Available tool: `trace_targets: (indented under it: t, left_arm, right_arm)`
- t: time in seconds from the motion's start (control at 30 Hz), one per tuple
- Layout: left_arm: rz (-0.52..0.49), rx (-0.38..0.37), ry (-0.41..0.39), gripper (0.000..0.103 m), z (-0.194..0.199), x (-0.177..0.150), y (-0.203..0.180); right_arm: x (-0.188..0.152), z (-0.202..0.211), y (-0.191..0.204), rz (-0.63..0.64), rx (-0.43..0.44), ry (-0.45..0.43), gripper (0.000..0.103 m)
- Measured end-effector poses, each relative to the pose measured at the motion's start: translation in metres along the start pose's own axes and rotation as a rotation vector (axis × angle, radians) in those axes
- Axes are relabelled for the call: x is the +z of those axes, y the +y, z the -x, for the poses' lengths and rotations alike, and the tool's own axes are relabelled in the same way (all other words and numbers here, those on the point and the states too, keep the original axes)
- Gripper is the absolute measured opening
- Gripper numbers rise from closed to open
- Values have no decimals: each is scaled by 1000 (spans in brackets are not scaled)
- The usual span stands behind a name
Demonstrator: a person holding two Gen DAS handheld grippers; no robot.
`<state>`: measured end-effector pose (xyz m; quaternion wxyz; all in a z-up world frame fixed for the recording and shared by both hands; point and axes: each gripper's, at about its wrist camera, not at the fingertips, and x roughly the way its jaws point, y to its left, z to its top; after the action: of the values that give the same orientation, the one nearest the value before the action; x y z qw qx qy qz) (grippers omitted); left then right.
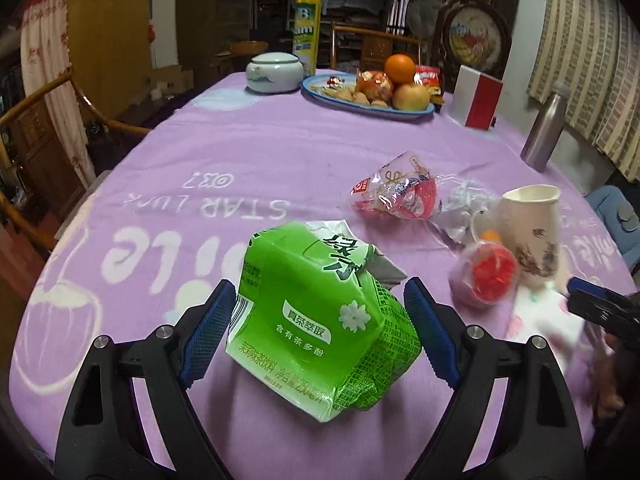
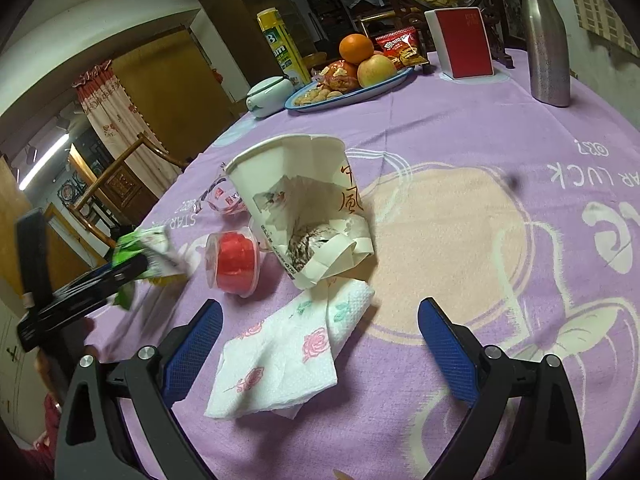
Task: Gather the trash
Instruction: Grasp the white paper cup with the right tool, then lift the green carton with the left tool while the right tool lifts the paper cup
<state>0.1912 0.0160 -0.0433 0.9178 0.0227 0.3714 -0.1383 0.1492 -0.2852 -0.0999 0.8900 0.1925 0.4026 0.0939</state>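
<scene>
A crushed green tea carton lies on the purple tablecloth between the open blue pads of my left gripper; the left pad touches its edge, the right pad stands just off it. It also shows in the right wrist view. My right gripper is open around a folded rose-print napkin, not touching it. Beyond it lie a crumpled paper cup, a red jelly cup and a clear snack wrapper.
A blue fruit plate with an orange and an apple, a white lidded jar, a yellow canister, a red-and-white box and a steel bottle stand at the far side. Wooden chairs flank the table's left edge.
</scene>
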Motion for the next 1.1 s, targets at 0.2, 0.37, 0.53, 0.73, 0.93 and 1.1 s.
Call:
trace_targets:
  t: [0.2,0.37,0.53,0.73,0.93,1.1]
  left_arm:
    - [12,-36,-39,83,30,-11,2]
    - [15,-53,-38,83,33,-17,1]
    - [25,-60,-28,83,31,-21,5]
    - [30,-73,-30,83,32,-23,12]
    - [38,-78,-26,83,29,-22,14]
    - [47,-70,-33,83,34,-22,15]
  right_arm:
    - [-1,-1,4,20,-34,1,96]
    - [4,-8,10,46,-11,39,96]
    - [31,-24,16,78,-45,44,96]
    - [60,-50,5,22,6,113,97]
    - [63,-64,3,39,-14,112,71]
    - [60,-38,25,154,-34,-12,64]
